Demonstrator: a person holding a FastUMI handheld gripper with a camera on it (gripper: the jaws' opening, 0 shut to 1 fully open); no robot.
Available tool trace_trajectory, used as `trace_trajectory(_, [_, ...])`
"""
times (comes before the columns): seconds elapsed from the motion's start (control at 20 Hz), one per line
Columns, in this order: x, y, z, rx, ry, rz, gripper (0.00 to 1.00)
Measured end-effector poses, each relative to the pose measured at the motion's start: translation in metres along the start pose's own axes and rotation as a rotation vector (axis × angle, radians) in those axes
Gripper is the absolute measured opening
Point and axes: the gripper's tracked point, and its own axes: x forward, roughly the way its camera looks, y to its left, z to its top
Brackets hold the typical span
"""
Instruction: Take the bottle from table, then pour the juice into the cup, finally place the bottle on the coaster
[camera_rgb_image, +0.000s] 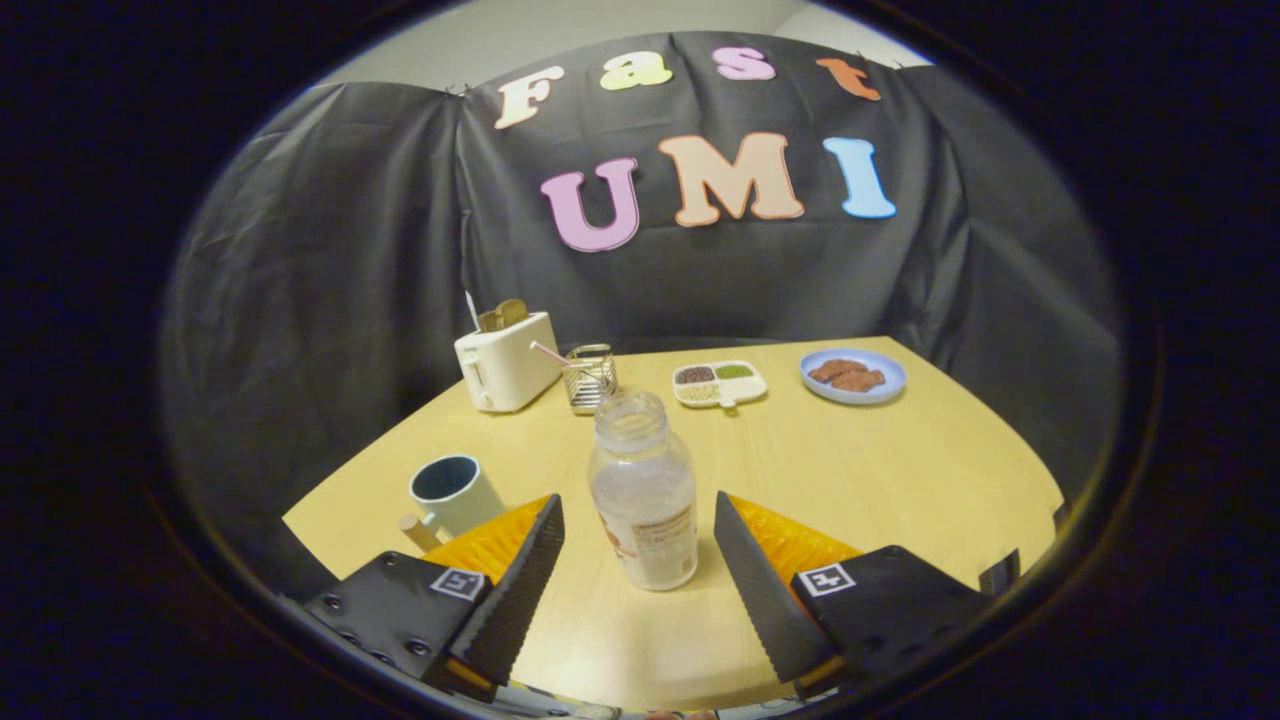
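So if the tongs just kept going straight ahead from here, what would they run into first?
Most likely the bottle: it stands upright between the open tongs, centred in their gap and apart from both fingers. Beyond it stands a wire holder.

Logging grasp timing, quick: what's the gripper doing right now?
Gripper: open, one finger on each side of the upright bottle on the table, neither pressing it.

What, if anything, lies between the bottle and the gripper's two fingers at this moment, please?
Nothing but bare table: in the gripper view the bottle stands upright between the open gripper, untouched.
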Motion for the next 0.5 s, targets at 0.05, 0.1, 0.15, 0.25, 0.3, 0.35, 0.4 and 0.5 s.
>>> trace_trajectory(0.05, [0.007, -0.002, -0.006, 0.011, 0.012, -0.004, 0.97])
trace_trajectory(0.1, [0.012, -0.003, -0.011, 0.018, 0.024, -0.01, 0.97])
trace_trajectory(0.15, [0.018, -0.005, -0.016, 0.023, 0.034, -0.014, 0.97])
trace_trajectory(0.25, [0.029, -0.006, -0.024, 0.019, 0.051, -0.02, 0.97])
trace_trajectory(0.3, [0.034, -0.007, -0.026, 0.02, 0.058, -0.022, 0.97])
trace_trajectory(0.35, [0.039, -0.007, -0.03, 0.024, 0.064, -0.023, 0.97])
trace_trajectory(0.4, [0.044, -0.007, -0.032, 0.029, 0.069, -0.022, 0.97])
trace_trajectory(0.5, [0.054, -0.007, -0.037, 0.032, 0.08, -0.029, 0.97])
